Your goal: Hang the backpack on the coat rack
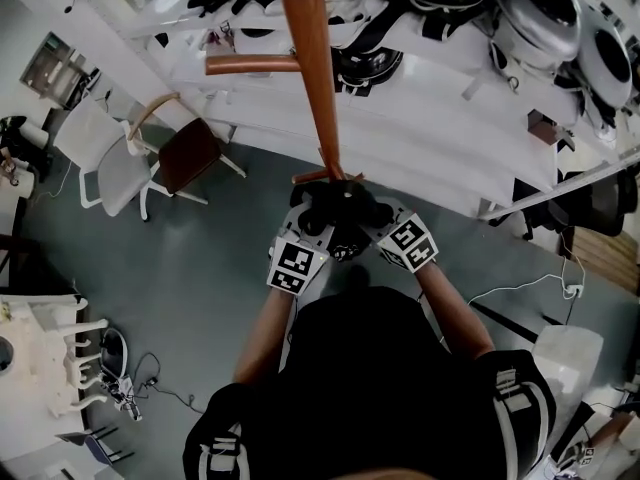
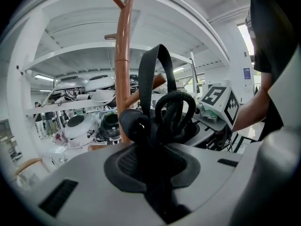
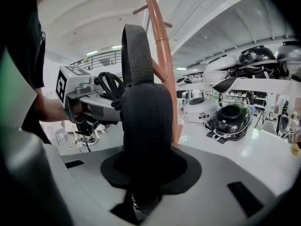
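Rack (image 1: 318, 78) of brown wood stands in front of the person. Backpack (image 1: 335, 213), black, is held up in the air just beside the rack's pole, between both grippers. Left gripper (image 2: 150, 161) is clenched on a thin strap (image 2: 146, 79), and right gripper (image 3: 143, 173) is clenched on the padded strap (image 3: 143, 121).
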